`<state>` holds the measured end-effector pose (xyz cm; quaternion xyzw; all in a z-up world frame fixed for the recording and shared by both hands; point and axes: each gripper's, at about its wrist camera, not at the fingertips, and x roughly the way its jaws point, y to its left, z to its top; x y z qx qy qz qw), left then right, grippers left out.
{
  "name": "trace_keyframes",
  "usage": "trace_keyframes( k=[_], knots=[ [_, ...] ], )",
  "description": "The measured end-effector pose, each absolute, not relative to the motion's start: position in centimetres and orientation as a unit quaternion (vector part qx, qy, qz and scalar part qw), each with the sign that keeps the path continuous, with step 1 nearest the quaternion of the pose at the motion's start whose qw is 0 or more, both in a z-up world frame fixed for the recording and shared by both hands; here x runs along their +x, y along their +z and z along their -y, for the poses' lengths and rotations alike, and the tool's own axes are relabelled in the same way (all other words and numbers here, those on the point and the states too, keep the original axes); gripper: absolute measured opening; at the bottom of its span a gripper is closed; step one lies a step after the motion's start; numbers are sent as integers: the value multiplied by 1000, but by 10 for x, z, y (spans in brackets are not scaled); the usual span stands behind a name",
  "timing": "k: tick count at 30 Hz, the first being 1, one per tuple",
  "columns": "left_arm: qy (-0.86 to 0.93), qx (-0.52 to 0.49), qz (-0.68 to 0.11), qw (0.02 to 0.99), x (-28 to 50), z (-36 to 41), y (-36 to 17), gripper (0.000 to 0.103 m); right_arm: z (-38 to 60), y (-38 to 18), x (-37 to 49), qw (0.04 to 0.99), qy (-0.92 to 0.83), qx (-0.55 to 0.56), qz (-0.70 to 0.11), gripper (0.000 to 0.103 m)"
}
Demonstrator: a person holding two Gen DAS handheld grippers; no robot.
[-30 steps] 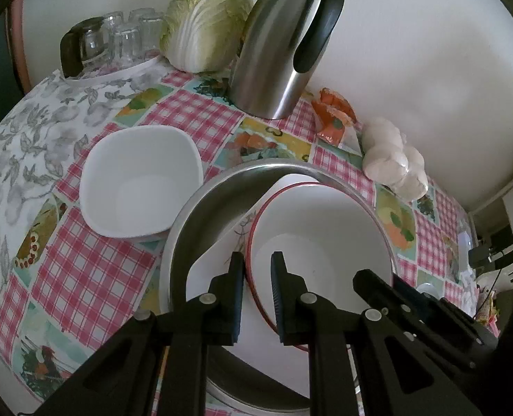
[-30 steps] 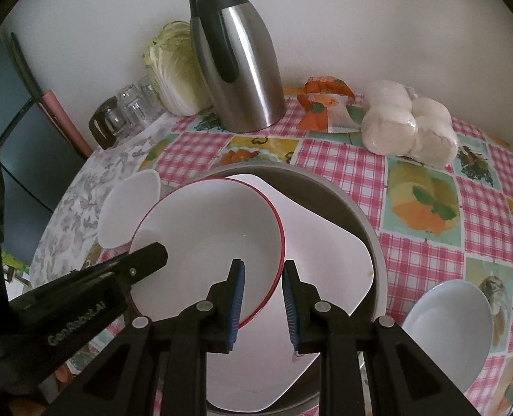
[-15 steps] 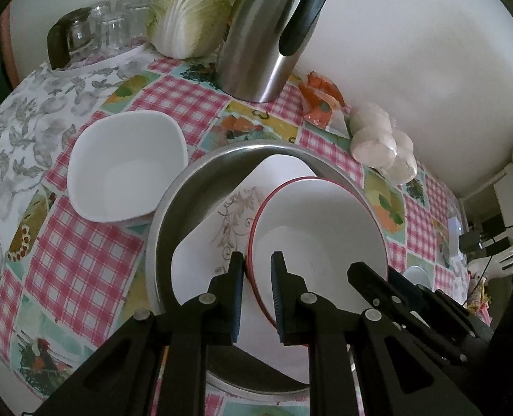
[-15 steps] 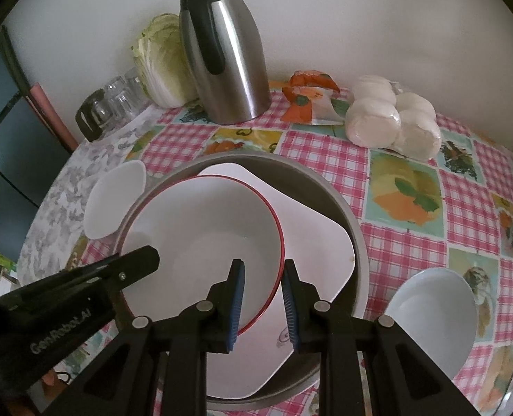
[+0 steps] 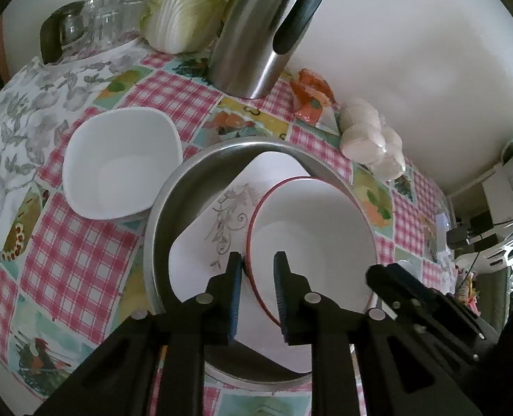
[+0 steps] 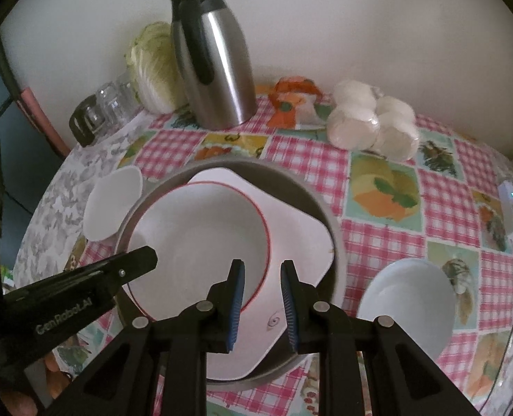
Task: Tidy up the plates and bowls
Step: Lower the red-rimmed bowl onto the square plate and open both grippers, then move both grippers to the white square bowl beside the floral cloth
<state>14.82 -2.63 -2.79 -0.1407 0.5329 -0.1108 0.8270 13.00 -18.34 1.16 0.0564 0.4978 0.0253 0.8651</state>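
Observation:
A white bowl with a red rim (image 5: 311,228) (image 6: 194,235) lies on a white square plate with a grey floral print (image 5: 204,260) (image 6: 298,235) inside a round metal basin (image 5: 159,208) (image 6: 336,242). My left gripper (image 5: 258,258) straddles the bowl's left rim. Its jaws are opening, the rim is still between them, and the right pad stands off it. Its black finger (image 6: 145,256) shows in the right wrist view. My right gripper (image 6: 263,267) is shut on the bowl's opposite rim and shows as a black finger (image 5: 377,274) in the left wrist view.
A square white bowl (image 5: 117,166) (image 6: 112,204) sits left of the basin and a round white bowl (image 6: 405,301) sits right of it. At the back stand a steel thermos jug (image 6: 214,69), a cabbage (image 5: 187,7), glasses (image 5: 90,17), an orange packet (image 6: 291,104) and wrapped buns (image 6: 374,121).
The left gripper's jaws have parted a little around the bowl's rim. Both cameras have tipped slightly. The bowl stays over the plate in the basin.

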Motion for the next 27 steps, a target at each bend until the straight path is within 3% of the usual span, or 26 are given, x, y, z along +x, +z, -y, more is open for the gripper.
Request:
trace_keyframes(
  k=[5, 7, 9, 11, 17, 19, 27],
  knots=[
    [-113, -139, -525, 832, 145, 23, -21, 34, 194, 22, 121, 870, -8, 56, -490, 24],
    [-111, -138, -523, 834, 144, 22, -19, 49, 199, 25, 118, 870, -15, 65, -488, 27],
    [-106, -137, -521, 836, 143, 20, -17, 53, 202, 27, 115, 870, -21, 66, -487, 35],
    [-101, -136, -519, 838, 142, 17, -15, 56, 202, 29, 112, 872, -29, 61, -484, 55],
    [-84, -121, -510, 847, 141, 10, -9, 67, 208, 35, 98, 879, -42, 64, -472, 69],
    [-83, -123, -509, 848, 141, 7, -9, 74, 209, 35, 94, 881, -47, 65, -467, 75],
    [-62, -116, -501, 855, 141, -6, -6, 86, 209, 38, 91, 887, -56, 68, -452, 98]
  ],
)
